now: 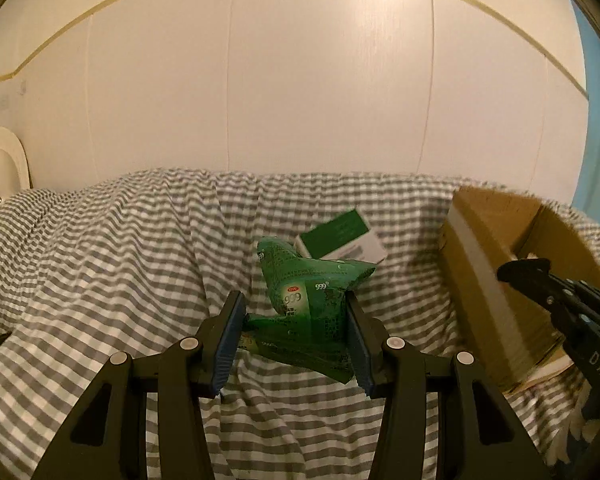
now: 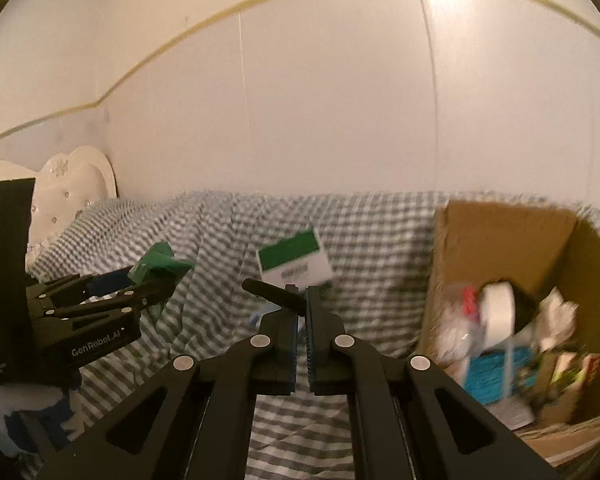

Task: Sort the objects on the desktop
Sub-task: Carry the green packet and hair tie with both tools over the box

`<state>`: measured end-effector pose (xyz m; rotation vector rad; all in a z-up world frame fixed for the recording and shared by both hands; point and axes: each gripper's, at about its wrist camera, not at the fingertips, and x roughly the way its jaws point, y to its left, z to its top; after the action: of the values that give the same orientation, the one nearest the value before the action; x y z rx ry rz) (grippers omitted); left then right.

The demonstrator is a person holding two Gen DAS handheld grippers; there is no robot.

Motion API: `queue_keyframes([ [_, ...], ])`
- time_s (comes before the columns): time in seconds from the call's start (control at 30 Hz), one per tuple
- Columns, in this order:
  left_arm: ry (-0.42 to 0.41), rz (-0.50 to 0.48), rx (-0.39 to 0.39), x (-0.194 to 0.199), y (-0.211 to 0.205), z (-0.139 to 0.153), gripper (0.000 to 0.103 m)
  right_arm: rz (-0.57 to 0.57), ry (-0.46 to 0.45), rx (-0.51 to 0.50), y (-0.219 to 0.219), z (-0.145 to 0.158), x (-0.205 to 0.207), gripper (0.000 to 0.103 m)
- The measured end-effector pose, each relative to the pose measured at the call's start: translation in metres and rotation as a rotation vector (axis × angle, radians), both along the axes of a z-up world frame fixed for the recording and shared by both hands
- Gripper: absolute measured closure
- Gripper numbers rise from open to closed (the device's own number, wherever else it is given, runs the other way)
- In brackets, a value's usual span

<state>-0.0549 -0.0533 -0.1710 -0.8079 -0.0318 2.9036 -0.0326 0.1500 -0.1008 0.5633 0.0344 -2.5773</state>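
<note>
Crumpled green sachets [image 1: 300,292] printed "999" hang above the checked cloth, with my left gripper [image 1: 294,304] shut on them between its blue pads. In the right wrist view that same left gripper [image 2: 148,284] is on the left, green sachets [image 2: 160,264] at its tips. My right gripper [image 2: 304,300] is shut, and a thin black object [image 2: 268,292] sticks out leftwards from its tips; what it is I cannot tell. The right gripper [image 1: 524,272] also shows at the right edge of the left wrist view. A green and white box [image 1: 340,240] [image 2: 296,260] lies on the cloth beyond both grippers.
An open cardboard box [image 1: 492,240] [image 2: 500,236] stands on the right, with several mixed items inside, among them a white roll [image 2: 498,312]. Grey-and-white checked cloth [image 1: 120,260] covers the surface. A white headboard [image 2: 72,184] is at far left. White-gloved hands [image 2: 20,408] hold the grippers.
</note>
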Motion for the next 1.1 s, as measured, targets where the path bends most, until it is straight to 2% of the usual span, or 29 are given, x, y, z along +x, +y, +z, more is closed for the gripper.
queue_keyframes([
  [0.2, 0.067, -0.002, 0.026, 0.022, 0.012, 0.041, 0.053, -0.004, 0.091, -0.08, 0.022, 0.038, 0.015, 0.1],
  [0.27, 0.082, -0.019, 0.04, 0.03, 0.018, 0.055, 0.053, -0.016, 0.11, -0.065, 0.023, 0.049, 0.019, 0.1],
  [0.4, 0.141, -0.044, 0.019, 0.04, 0.034, 0.081, 0.054, -0.025, 0.147, -0.059, 0.034, 0.07, 0.03, 0.1],
  [0.53, 0.184, -0.058, 0.073, 0.048, 0.046, 0.106, 0.054, -0.056, 0.135, 0.014, 0.043, 0.087, 0.034, 0.1],
  [0.67, 0.209, -0.068, 0.102, 0.049, 0.064, 0.122, 0.054, -0.074, 0.143, 0.014, 0.063, 0.099, 0.04, 0.1],
  [0.9, 0.184, -0.128, 0.126, 0.035, 0.103, 0.125, 0.053, -0.116, 0.157, -0.014, 0.099, 0.113, 0.043, 0.1],
  [1.1, 0.121, -0.184, 0.136, 0.015, 0.136, 0.105, 0.054, -0.188, 0.098, -0.007, 0.131, 0.103, 0.029, 0.1],
])
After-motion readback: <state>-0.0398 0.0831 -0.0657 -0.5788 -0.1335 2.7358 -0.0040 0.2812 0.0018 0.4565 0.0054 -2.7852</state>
